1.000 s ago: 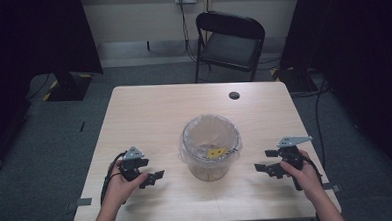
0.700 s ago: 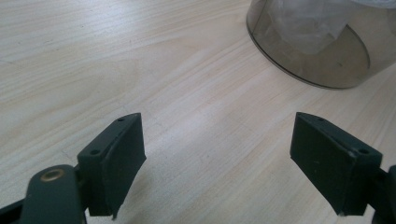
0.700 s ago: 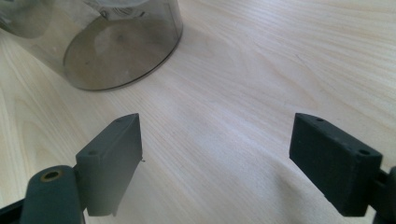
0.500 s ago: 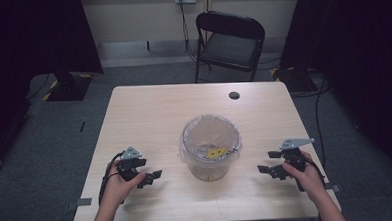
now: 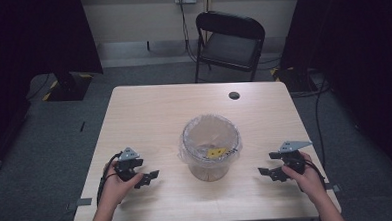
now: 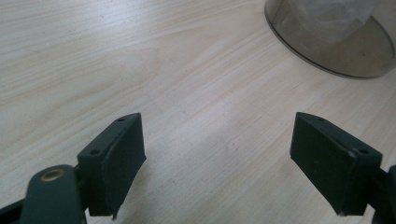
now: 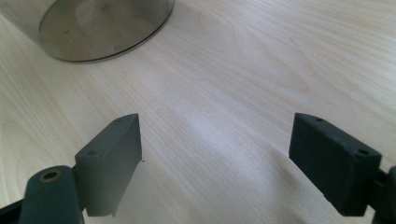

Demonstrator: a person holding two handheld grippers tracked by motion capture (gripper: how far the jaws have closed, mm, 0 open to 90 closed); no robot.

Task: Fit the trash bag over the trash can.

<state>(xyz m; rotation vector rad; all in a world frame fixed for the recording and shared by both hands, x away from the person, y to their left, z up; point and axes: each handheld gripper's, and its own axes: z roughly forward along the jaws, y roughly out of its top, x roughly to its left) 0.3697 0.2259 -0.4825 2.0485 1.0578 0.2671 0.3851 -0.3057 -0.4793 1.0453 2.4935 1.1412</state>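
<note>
The lined bin [image 5: 210, 149] stands upright midway between my left gripper [image 5: 148, 176] and right gripper [image 5: 266, 172]; both sit equally near, jaws wide and empty, pointing inward at it.

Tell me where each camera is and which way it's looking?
High view: above the person's side, looking forward and down on the table; forearms, left gripper and right gripper show.
Left gripper view: rides the left gripper, looking along its open jaws at the tabletop and the bin.
Right gripper view: rides the right gripper, jaws open, the same bin ahead.
Shared: all three views show the clear bin with its plastic liner.
</note>
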